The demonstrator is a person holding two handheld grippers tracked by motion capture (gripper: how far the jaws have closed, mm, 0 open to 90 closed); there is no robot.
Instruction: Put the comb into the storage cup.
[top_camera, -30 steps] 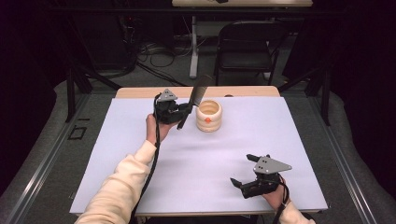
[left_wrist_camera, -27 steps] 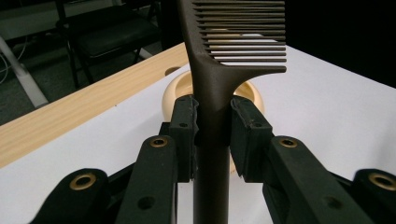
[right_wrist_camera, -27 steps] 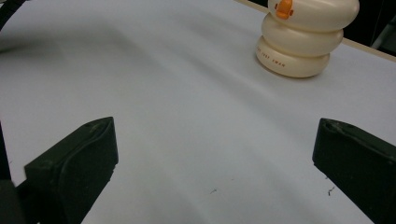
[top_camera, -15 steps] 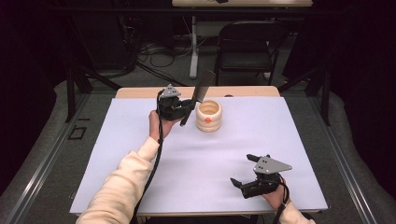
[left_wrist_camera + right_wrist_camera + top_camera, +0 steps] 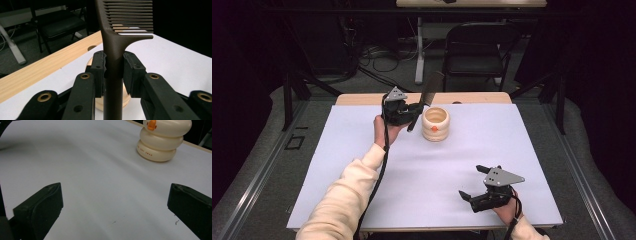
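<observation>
Your left gripper (image 5: 113,72) is pinching the comb (image 5: 117,42) by its handle, upright beside the cup (image 5: 435,123); it looks light, stiff and slick, so keep your hold below the teeth.

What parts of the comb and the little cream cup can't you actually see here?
- Comb, left gripper view: its tip is cut off by the top edge, its handle end by the bottom edge.
- Cup, left gripper view: mostly hidden behind the left claw and the comb.
- Cup, right gripper view: its rim is cut off by the top edge; the small lettering is too small to read.
- Cup's inside, high view: the bottom is too small to make out.
</observation>
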